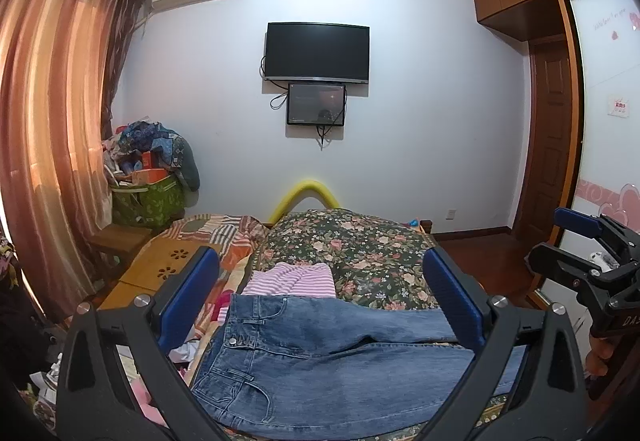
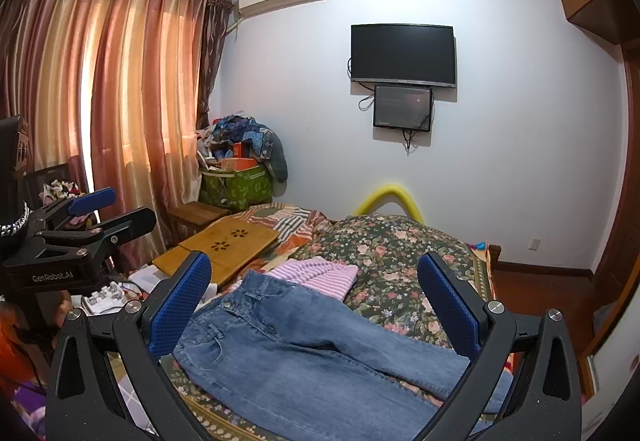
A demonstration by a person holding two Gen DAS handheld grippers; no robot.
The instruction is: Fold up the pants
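**Both grippers hovering wide open above unfolded jeans on a bed**

The blue jeans [image 1: 320,357] are lying flat on the floral bedspread [image 1: 360,253], with the waistband toward the left of both views and the two legs running off to the right. The upper leg is angling slightly away from the lower one, so a narrow gap is showing between them. A pink-and-white striped garment [image 1: 292,279] is lying just beyond the waistband, its near edge touching or slipping under the denim.

The left gripper [image 1: 320,301] is standing with its jaws spread fully apart, its blue pads [image 1: 188,301] framing the jeans without touching them; nothing is being held. The right gripper [image 2: 316,305] is likewise gaping wide and gripping nothing, its pads hanging above the cloth on either side of the legs. Each gripper is also appearing at the edge of the other's view, and a hand [image 1: 598,357] is partly showing below the right one.

A wooden lap tray [image 2: 228,245] is resting on the patchwork quilt [image 2: 296,225] to the left of the jeans. Beyond the bed, a dark television [image 1: 316,53] is hanging on the white wall, and a green bag [image 1: 148,201] piled with clothes is standing beside the curtains [image 1: 52,101].
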